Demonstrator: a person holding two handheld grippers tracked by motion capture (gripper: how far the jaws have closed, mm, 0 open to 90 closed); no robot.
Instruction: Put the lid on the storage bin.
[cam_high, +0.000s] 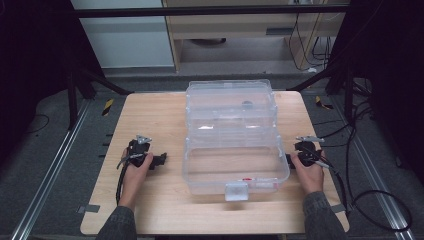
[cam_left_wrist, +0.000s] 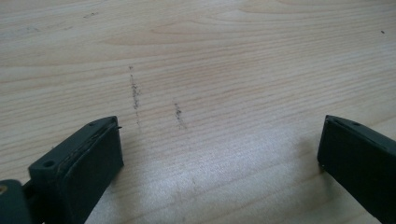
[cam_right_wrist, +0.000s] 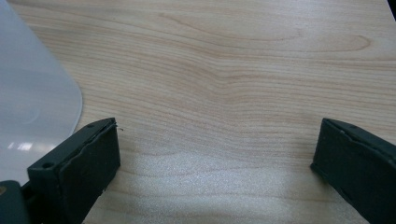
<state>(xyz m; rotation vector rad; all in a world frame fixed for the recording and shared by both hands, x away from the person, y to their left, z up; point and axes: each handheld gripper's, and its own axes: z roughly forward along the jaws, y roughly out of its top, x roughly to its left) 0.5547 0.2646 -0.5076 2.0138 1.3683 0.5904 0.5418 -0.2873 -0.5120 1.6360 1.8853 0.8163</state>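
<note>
Container (cam_high: 231, 135) of clear plastic, open, lid hinged back toward 12 o'clock, centred on wooden surface (cam_high: 150, 205). Likely light, rigid, slick-walled and somewhat brittle; best taken at side rims or at front latch (cam_high: 236, 190), 6 o'clock. Small red mark near latch, illegible; no brand readable. Left tongs (cam_high: 161, 159) at 9 o'clock, just clear of container, spread wide, holding nothing. Right tongs (cam_right_wrist: 215, 158) at 3 o'clock, close beside wall, likewise wide and empty.
</note>
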